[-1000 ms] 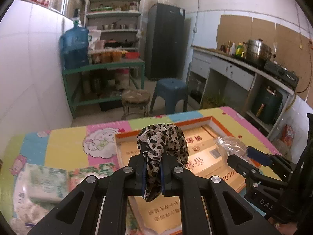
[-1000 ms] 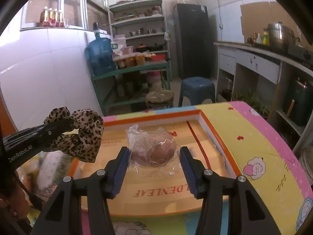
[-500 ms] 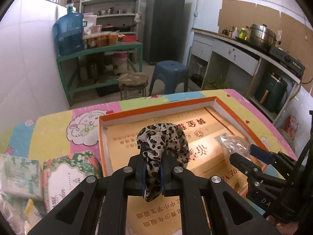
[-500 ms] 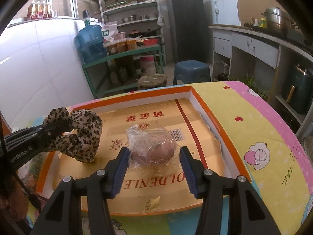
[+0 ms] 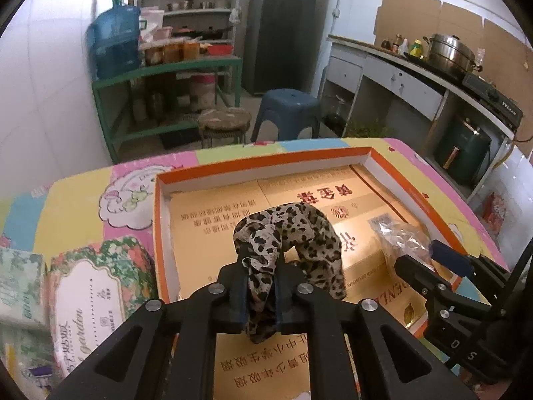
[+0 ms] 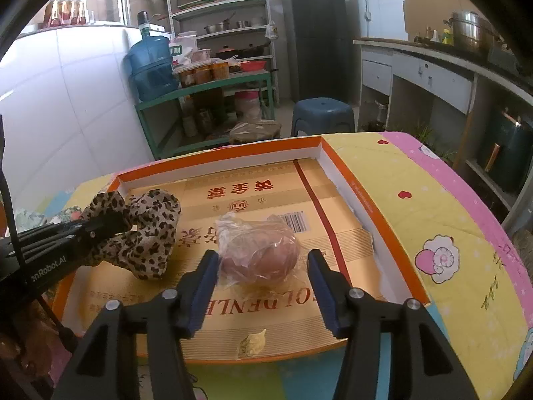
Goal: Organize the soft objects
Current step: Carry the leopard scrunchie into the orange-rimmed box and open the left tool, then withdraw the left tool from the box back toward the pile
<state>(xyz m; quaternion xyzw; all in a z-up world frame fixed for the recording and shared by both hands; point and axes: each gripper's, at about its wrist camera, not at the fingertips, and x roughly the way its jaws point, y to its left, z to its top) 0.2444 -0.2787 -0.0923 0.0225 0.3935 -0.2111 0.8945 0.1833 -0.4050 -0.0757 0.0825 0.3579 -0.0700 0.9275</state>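
A leopard-print scrunchie [image 5: 289, 233] hangs from my left gripper [image 5: 261, 260], low over the left half of the orange-rimmed shallow box [image 5: 266, 158]. The jaws are just starting to open, with the fabric still pinched between the pads. In the right wrist view the scrunchie [image 6: 146, 233] droops onto the gold cardboard floor of the box [image 6: 216, 153]. My right gripper [image 6: 263, 263] is closed on a pink soft ball in a clear plastic bag [image 6: 260, 253], low over the middle of the box. The left wrist view shows that bag [image 5: 399, 236] at the right gripper's tips [image 5: 429, 260].
Floral tissue packs [image 5: 96, 283] lie left of the box on the table's colourful cloth [image 5: 73, 196]. Beyond the far table edge stand a blue stool [image 5: 286, 103] and a round stool [image 5: 225, 121]. A kitchen counter [image 5: 416, 70] runs along the right.
Both grippers have sunk toward the box with their loads. The scrunchie, which hung above the box, now reaches its floor, and the bagged ball sits lower in the box.
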